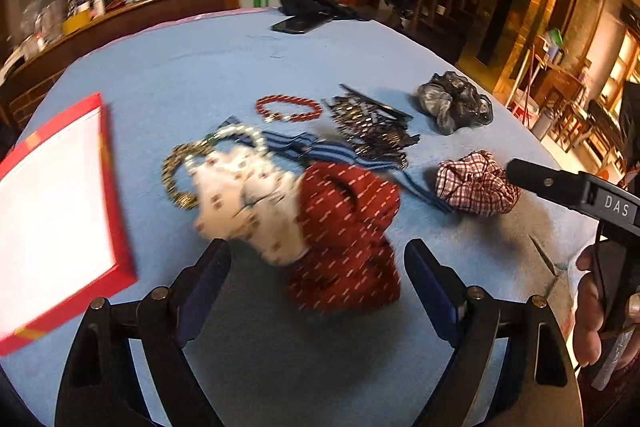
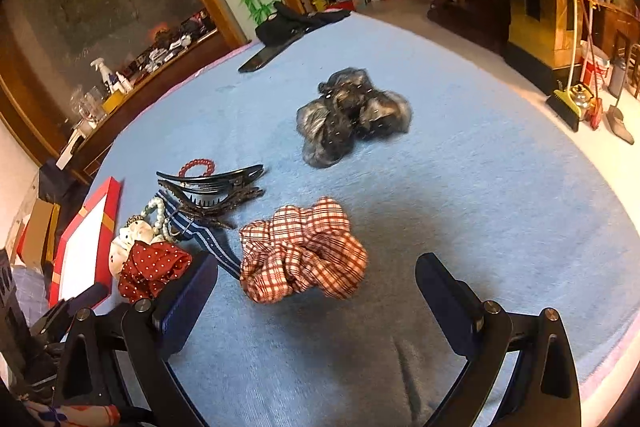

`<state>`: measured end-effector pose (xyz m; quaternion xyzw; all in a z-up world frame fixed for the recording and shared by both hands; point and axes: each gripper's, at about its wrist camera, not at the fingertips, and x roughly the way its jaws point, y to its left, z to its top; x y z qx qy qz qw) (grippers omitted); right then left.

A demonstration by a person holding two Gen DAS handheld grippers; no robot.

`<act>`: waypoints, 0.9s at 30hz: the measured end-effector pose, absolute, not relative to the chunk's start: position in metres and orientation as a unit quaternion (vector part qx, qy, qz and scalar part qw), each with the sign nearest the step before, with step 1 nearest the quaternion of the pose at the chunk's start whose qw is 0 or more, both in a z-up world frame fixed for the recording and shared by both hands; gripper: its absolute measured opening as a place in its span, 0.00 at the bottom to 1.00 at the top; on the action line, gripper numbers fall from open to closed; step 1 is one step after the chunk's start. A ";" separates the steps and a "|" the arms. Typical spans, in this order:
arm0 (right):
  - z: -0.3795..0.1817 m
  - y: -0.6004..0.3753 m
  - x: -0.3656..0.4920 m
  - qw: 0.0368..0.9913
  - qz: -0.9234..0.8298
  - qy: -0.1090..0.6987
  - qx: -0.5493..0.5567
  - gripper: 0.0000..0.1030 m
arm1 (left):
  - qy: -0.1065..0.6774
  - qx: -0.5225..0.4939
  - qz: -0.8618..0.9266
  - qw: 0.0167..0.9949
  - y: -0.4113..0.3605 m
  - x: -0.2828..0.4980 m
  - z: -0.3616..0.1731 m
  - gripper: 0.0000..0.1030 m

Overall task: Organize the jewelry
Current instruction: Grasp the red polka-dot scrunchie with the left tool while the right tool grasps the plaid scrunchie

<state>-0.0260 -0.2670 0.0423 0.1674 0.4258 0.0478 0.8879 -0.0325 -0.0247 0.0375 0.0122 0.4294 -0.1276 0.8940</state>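
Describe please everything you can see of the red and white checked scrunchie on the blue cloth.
The checked scrunchie is a ruffled ring of thin woven fabric, red lines on white, gathered into soft folds. It lies flat and loose on the blue cloth, nothing holding it. A striped blue band reaches its left edge; whether they touch is unclear. The open right gripper hangs just before it.

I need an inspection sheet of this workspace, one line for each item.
Surface: blue cloth covers the table.
Job's things: red box; red dotted scrunchie; checked scrunchie; grey scrunchie; red bead bracelet; black hair claw.
Clutter: dark phone at the far edge.
Grippers: left hand-held gripper open over the red dotted scrunchie; right hand-held gripper open at the checked scrunchie.
Cables: nothing seen.
Surroundings: staircase, broom.
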 end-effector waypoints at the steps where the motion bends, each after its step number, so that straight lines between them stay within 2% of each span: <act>1: 0.040 -0.265 -0.023 0.887 0.048 0.428 0.166 0.98 | 0.428 0.019 -0.127 0.894 -0.030 -0.029 0.036 0.84; 3: 0.034 -0.262 -0.014 0.883 0.047 0.436 0.164 0.97 | 0.428 0.030 -0.126 0.895 -0.039 -0.024 0.031 0.76; 4: 0.031 -0.261 -0.011 0.882 0.048 0.439 0.166 0.95 | 0.429 0.035 -0.124 0.894 -0.041 -0.021 0.029 0.68; 5: 0.028 -0.259 -0.007 0.879 0.049 0.444 0.167 0.90 | 0.431 0.037 -0.126 0.893 -0.043 -0.019 0.027 0.61; 6: 0.024 -0.258 -0.004 0.876 0.048 0.450 0.165 0.82 | 0.437 0.038 -0.129 0.890 -0.046 -0.016 0.023 0.58; 9: 0.017 -0.255 0.000 0.876 0.045 0.455 0.157 0.73 | 0.435 0.046 -0.127 0.890 -0.049 -0.014 0.018 0.46; 10: 0.017 -0.252 0.000 0.877 0.046 0.454 0.149 0.70 | 0.433 0.050 -0.127 0.891 -0.050 -0.013 0.017 0.36; 11: 0.017 -0.250 0.000 0.879 0.045 0.453 0.142 0.56 | 0.432 0.050 -0.124 0.892 -0.050 -0.013 0.016 0.27; 12: 0.016 -0.248 -0.001 0.882 0.043 0.451 0.132 0.30 | 0.429 0.048 -0.122 0.894 -0.049 -0.014 0.017 0.23; 13: 0.016 -0.246 -0.001 0.882 0.045 0.452 0.125 0.22 | 0.426 0.047 -0.124 0.895 -0.048 -0.014 0.018 0.16; 27: 0.056 -0.249 -0.032 0.917 0.047 0.378 0.118 0.20 | 0.383 -0.011 -0.140 0.913 -0.013 -0.036 0.053 0.13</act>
